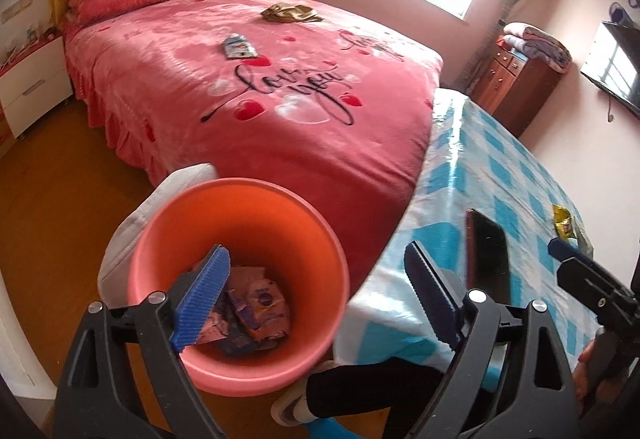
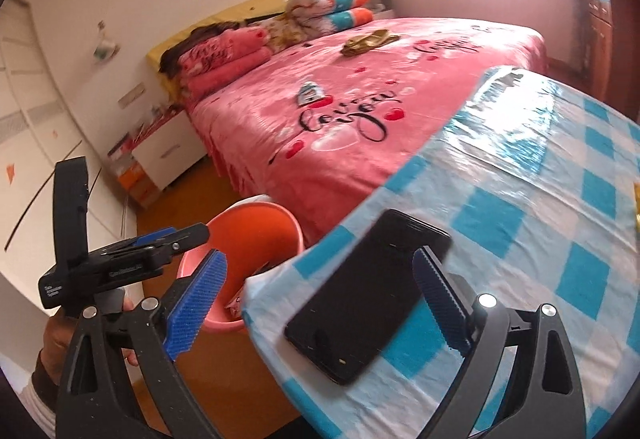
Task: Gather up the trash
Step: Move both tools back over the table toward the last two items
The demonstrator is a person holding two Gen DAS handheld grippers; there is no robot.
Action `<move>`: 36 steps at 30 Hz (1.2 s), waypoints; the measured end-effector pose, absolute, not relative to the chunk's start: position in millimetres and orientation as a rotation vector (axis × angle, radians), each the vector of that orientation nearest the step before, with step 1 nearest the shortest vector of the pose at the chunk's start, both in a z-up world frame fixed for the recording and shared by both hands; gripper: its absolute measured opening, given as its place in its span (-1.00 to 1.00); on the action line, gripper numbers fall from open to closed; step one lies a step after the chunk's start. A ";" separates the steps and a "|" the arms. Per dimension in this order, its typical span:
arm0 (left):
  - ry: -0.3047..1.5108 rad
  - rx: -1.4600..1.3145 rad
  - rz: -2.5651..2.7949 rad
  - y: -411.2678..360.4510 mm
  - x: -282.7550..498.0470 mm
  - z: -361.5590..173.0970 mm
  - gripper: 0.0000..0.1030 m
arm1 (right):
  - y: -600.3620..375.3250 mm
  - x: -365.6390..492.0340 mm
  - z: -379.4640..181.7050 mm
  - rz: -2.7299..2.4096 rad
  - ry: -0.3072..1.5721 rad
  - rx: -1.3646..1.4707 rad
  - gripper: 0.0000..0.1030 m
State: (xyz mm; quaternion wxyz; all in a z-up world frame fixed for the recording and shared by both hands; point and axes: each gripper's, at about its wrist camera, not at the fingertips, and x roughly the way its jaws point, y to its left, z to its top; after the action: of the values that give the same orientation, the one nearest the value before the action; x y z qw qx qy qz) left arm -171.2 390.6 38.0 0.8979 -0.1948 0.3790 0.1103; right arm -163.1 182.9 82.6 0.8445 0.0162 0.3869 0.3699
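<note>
We held the left gripper point(image 1: 316, 299) wide open and empty over the bin point(image 1: 236, 215); wrappers point(image 1: 256, 309) lay inside, below its fingers. The right gripper point(image 2: 320, 303), also spread and empty, straddled a phone point(image 2: 360, 299) at the table's point(image 2: 520, 207) near edge.

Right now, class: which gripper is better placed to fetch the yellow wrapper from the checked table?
Right gripper: open over the table; yellow wrapper lies that side. Left gripper hangs over the bin.
</note>
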 end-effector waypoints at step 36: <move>0.792 -0.087 -0.071 198.0 -96.0 85.6 0.74 | -33.1 -149.9 88.1 0.505 0.632 0.413 0.81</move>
State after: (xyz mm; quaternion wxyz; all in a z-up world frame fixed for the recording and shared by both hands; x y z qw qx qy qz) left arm -96.0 198.0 85.6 0.9211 -0.0424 0.3854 -0.0348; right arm -149.9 -33.1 88.1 0.8986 0.1996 0.3052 0.2440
